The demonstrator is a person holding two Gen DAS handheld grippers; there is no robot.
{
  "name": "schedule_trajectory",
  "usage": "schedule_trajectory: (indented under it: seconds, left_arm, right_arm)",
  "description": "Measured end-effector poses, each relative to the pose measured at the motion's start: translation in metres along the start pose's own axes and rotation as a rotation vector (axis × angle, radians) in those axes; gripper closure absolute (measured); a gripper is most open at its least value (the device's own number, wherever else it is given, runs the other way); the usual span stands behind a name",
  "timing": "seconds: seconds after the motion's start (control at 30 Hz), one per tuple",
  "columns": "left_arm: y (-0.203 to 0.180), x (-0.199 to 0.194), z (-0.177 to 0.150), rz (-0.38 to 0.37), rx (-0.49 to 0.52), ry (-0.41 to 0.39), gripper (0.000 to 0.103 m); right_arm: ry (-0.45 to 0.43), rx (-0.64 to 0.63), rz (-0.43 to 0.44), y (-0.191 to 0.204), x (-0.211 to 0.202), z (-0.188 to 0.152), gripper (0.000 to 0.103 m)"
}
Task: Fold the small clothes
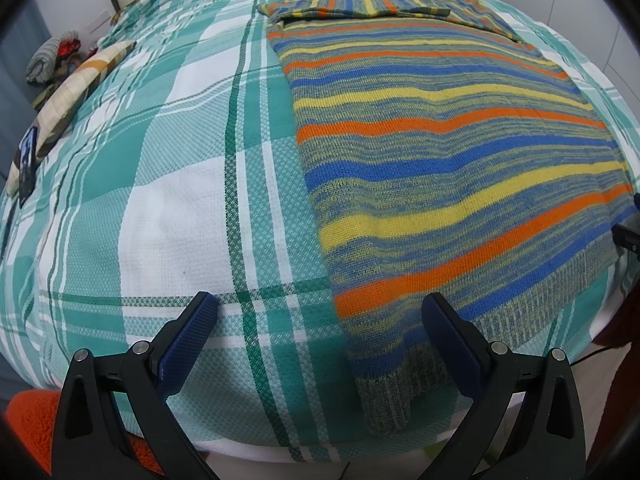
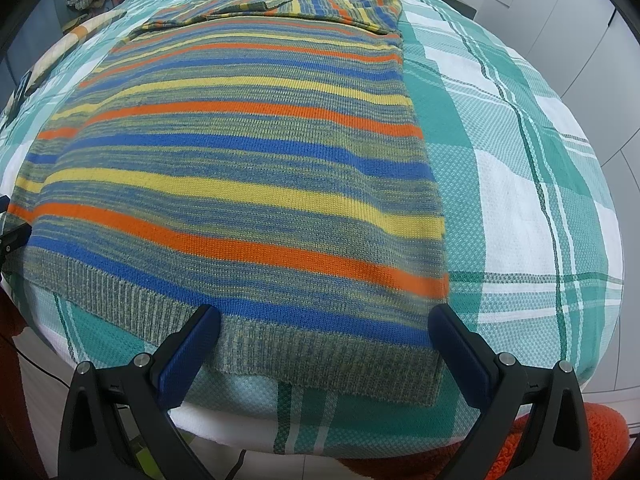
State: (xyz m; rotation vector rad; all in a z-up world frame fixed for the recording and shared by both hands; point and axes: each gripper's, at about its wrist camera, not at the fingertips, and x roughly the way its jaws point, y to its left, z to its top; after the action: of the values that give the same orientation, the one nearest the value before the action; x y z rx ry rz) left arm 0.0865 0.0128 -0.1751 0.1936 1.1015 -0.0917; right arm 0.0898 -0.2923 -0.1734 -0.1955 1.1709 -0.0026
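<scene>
A striped knitted sweater (image 1: pixel 432 148), blue, yellow, orange and grey-green, lies flat on the bed with both sleeves folded in across its far end. It also shows in the right wrist view (image 2: pixel 240 152). My left gripper (image 1: pixel 320 312) is open and empty at the sweater's near left hem corner. My right gripper (image 2: pixel 324 324) is open and empty, its fingers either side of the near right part of the ribbed hem (image 2: pixel 320 348). A black edge of the other gripper shows at the frame sides.
The bed is covered by a teal and white checked bedspread (image 1: pixel 168 184). Pillows (image 1: pixel 76 88) and a bundle of clothes (image 1: pixel 52 56) lie at the far left. An orange fleece (image 2: pixel 600 440) lies below the bed's near edge. White cupboards (image 2: pixel 580 32) stand to the right.
</scene>
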Motion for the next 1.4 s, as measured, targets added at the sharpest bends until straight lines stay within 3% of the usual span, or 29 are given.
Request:
schedule_trajectory:
  seconds: [1.4]
  left_arm:
    - [0.008,-0.004,0.0,-0.005,0.0,0.024,0.0]
  right_arm:
    - [-0.038,0.039,0.007,-0.011,-0.013,0.005,0.001]
